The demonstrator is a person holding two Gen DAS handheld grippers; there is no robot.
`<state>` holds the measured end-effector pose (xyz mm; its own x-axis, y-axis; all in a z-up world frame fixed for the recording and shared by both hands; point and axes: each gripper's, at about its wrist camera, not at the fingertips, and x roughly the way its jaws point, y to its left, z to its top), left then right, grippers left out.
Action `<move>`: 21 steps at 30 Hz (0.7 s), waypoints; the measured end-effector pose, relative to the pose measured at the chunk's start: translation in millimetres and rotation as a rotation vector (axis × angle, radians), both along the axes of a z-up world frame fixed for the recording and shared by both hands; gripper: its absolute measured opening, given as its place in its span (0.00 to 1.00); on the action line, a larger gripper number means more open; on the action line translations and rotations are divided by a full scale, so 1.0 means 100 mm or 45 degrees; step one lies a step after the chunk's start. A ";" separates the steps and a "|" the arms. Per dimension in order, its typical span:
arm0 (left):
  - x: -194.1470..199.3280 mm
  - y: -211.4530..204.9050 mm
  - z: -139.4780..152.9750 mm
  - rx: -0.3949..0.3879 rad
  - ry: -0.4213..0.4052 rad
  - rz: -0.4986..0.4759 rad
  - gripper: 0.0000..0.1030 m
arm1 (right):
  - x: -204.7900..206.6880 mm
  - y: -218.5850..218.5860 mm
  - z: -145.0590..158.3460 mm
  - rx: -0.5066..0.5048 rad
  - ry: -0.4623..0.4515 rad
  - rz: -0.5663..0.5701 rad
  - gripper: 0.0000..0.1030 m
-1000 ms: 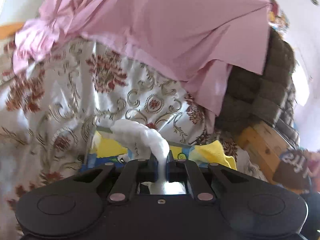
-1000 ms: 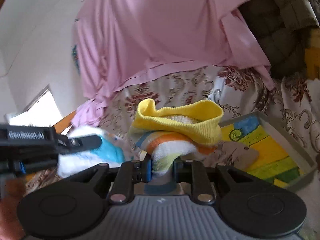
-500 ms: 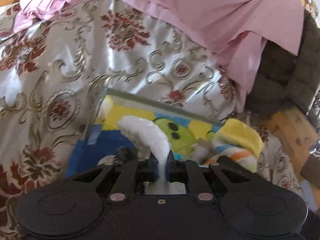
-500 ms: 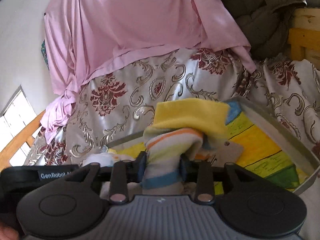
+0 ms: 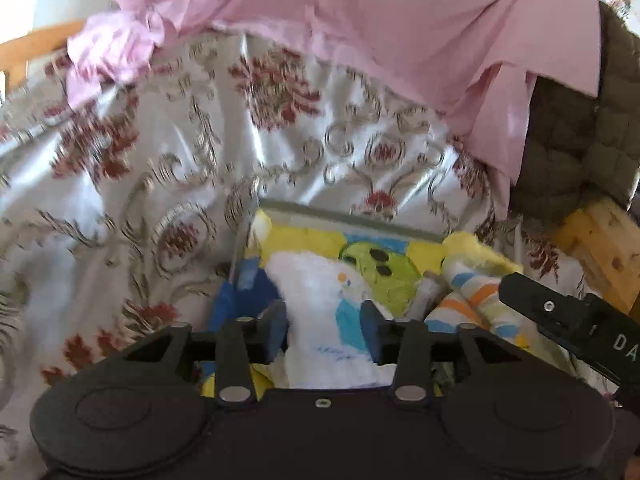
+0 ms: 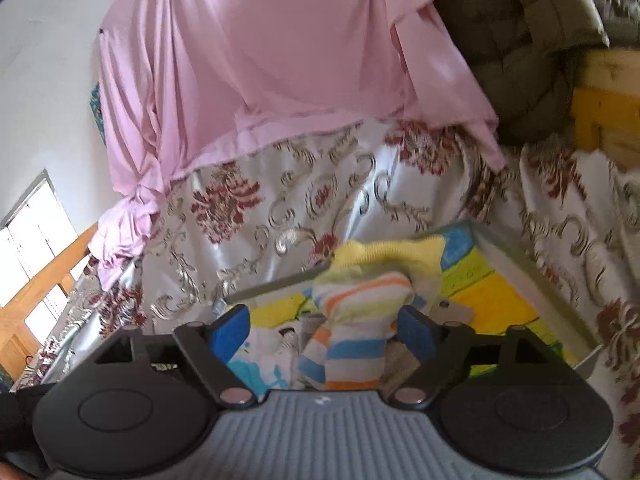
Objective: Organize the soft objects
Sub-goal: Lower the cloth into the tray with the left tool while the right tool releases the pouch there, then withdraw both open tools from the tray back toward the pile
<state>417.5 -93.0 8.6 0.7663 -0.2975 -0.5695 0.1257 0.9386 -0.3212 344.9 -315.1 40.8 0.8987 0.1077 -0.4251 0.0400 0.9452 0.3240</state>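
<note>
Bed: floral satin cover (image 5: 168,152) under a pink sheet (image 5: 360,20); wooden frame (image 6: 44,280) and window at left.
Tray: colourful drawn base (image 6: 492,300), resting on the cover.
Left gripper (image 5: 324,324): fingers just opened, white sock (image 5: 316,292) loose between them in the tray.
Right gripper (image 6: 320,332): fingers just spread wide, striped sock (image 6: 356,320) free between them in the tray.

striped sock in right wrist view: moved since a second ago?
Yes. The striped sock has dropped from above the tray's far rim down into the tray; the right hand-held gripper jaws have just been opening around it.
</note>
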 end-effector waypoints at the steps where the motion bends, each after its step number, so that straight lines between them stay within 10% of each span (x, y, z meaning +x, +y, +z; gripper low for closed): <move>1: -0.06 0.02 0.06 -0.002 -0.018 0.004 0.51 | -0.05 0.00 0.06 -0.002 -0.012 -0.002 0.87; 14: -1.10 0.13 0.80 0.052 -0.283 0.044 0.94 | -1.11 -0.04 0.66 -0.043 -0.215 -0.038 1.00; 21: -1.75 0.18 0.93 0.069 -0.408 0.051 0.99 | -1.75 -0.01 0.66 -0.078 -0.296 -0.059 1.00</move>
<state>242.1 -75.2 101.5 0.9197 -0.2390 -0.3115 0.1747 0.9596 -0.2204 169.8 -316.3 106.7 0.9765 0.0445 -0.2107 0.0149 0.9622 0.2720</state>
